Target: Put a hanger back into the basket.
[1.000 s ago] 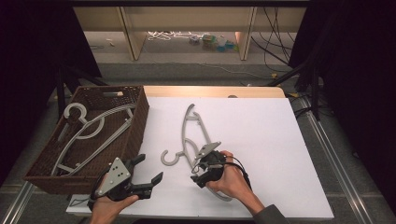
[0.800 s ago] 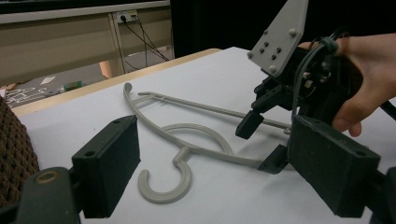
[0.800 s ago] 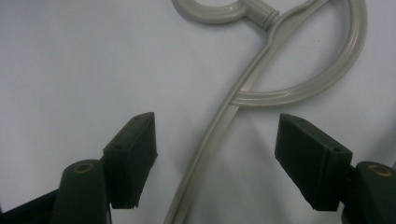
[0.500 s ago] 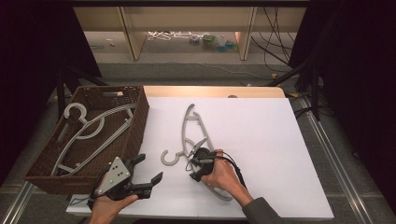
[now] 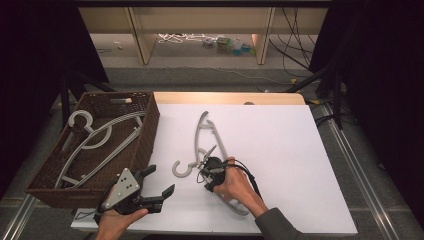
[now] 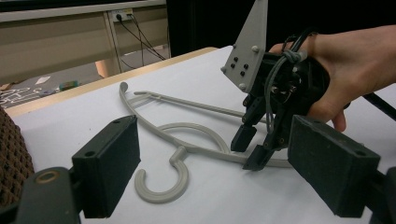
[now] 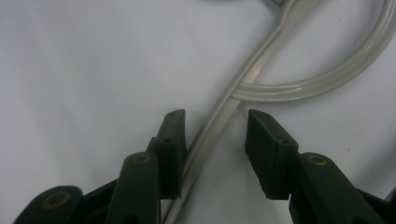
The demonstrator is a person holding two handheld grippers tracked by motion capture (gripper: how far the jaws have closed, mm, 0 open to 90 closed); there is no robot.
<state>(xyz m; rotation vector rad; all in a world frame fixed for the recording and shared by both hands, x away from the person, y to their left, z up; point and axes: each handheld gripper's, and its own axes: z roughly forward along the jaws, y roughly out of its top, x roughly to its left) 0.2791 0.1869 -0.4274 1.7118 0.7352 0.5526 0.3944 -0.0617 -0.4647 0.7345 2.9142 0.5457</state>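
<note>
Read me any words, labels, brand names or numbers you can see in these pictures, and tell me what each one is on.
No readable text in any view.
The pale grey plastic hanger on the white table: no marking.
The brown woven basket and the grey hangers in it: no label.
The grey three-cornered plate on the right gripper: screw heads, no lettering.
The small things on the floor beyond the table: too small and blurred to read.

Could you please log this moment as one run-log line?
right gripper: fingers closing astride hanger arm, no grip yet | left gripper: open, idle beside basket | hanger: flat on table
</note>
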